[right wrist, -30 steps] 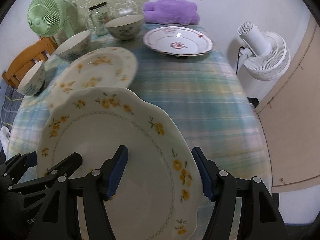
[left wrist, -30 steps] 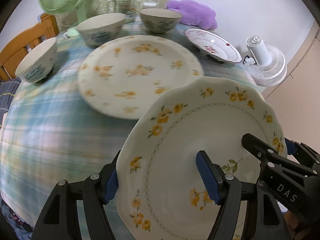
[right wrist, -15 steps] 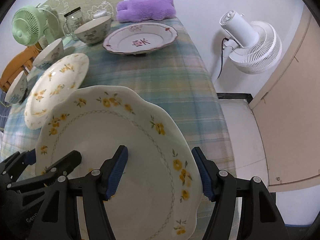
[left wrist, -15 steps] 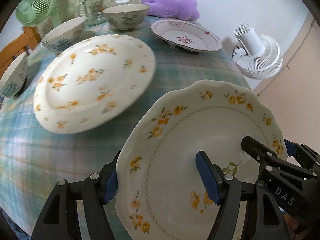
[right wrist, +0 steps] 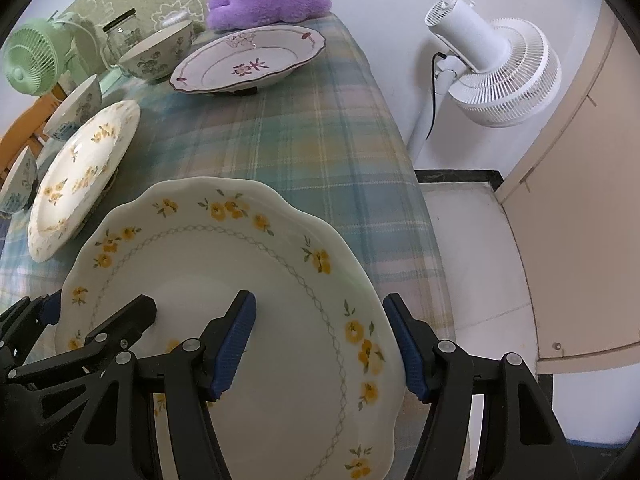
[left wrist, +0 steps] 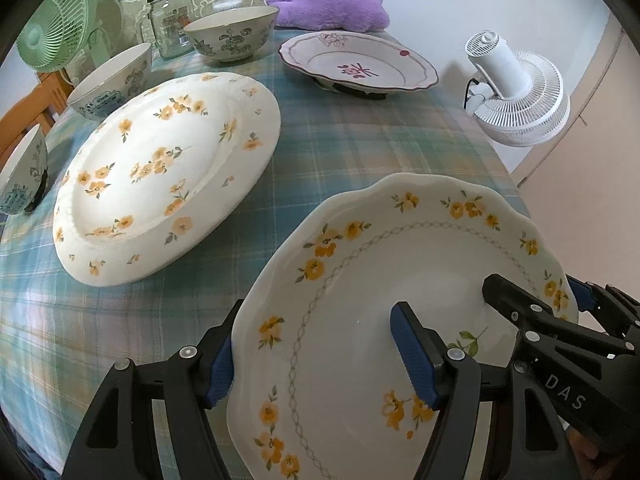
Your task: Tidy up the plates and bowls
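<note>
Both grippers hold one scalloped plate with yellow flowers [left wrist: 400,280] [right wrist: 224,272] above the near right part of the table. My left gripper [left wrist: 320,356] is shut on its left rim, my right gripper [right wrist: 324,344] on its right rim. A large round plate with yellow flowers [left wrist: 160,168] [right wrist: 76,176] lies on the table to the left. A pink-patterned plate [left wrist: 356,64] [right wrist: 248,64] sits at the far side. Three bowls [left wrist: 232,36] [left wrist: 112,80] [left wrist: 20,176] line the far left.
The table has a blue-green plaid cloth [left wrist: 352,144] [right wrist: 288,144]. A glass jar [left wrist: 170,20], a green fan [left wrist: 52,36] and a purple plush [left wrist: 328,0] stand at the back. A white floor fan [right wrist: 492,60] stands off the table's right edge.
Both grippers have swung right with the scalloped plate. The round plate and bowls have slid left in view, and the table's right edge and floor show more.
</note>
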